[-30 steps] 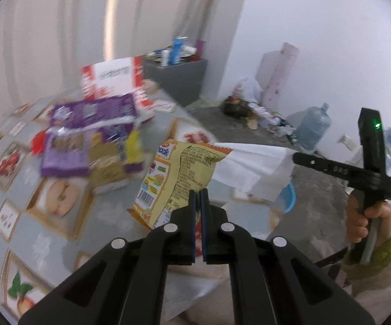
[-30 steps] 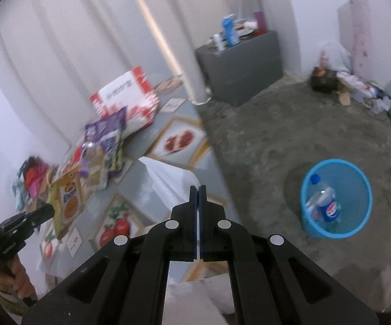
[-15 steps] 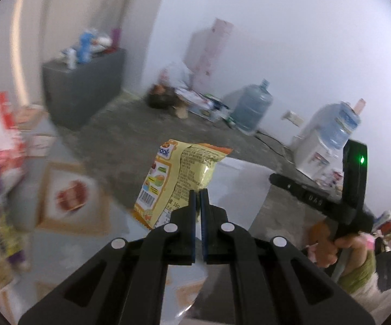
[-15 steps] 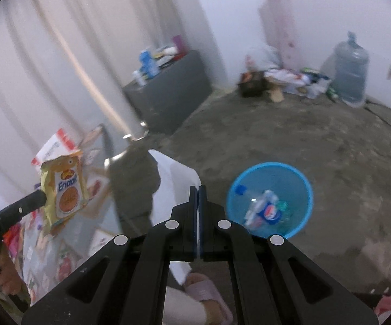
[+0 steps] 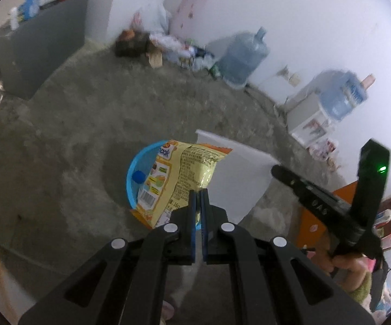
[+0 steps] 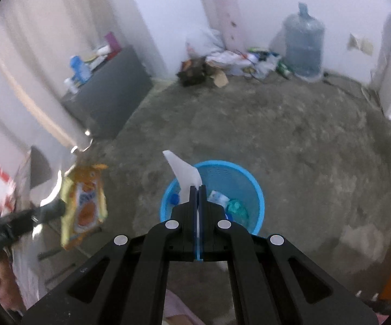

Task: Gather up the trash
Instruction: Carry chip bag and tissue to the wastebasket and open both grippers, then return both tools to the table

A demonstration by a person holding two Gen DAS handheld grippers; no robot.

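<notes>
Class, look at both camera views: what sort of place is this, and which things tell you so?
Probably a plain room in a home or workplace, used partly for storage: a bare concrete floor, a big water jug by the wall, a grey cabinet, and a blue bin for rubbish.

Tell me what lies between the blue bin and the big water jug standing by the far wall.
Bare concrete floor. In the right wrist view, nothing lies on the stretch from the blue bin to the water jug; the litter pile sits left of the jug, against the wall.

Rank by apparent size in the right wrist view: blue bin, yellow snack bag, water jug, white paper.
1. Blue bin, largest.
2. Water jug and yellow snack bag: look alike, and the bag hangs nearer, so unranked.
3. White paper, smallest showing.
</notes>
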